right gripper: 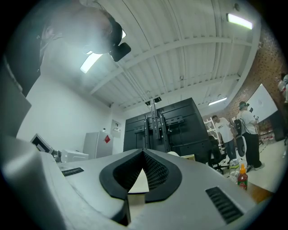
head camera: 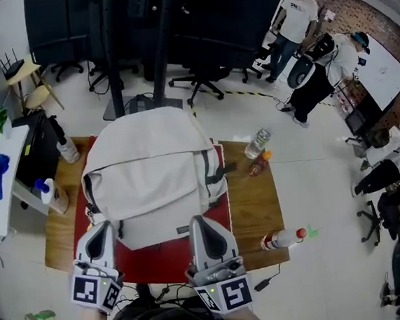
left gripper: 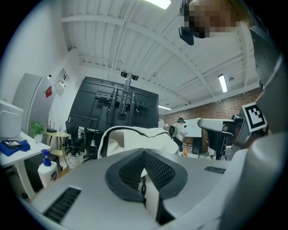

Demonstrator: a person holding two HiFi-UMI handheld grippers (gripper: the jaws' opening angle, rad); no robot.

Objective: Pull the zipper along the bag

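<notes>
Both clenched, empty: left gripper (head camera: 100,229) fingers (left gripper: 158,171), right gripper (head camera: 199,223) fingers (right gripper: 155,173), seemingly at bag (head camera: 151,167) edge.

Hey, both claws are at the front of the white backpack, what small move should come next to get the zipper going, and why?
Probably open the right claw and ease it toward the backpack's near edge to hunt for the zipper pull. Both it and the left claw look shut on nothing there, and no pull is clearly visible yet.

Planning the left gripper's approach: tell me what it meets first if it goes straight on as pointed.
Most likely the cream fabric backpack on the red mat; the left gripper points at its near side, gap unclear.
</notes>
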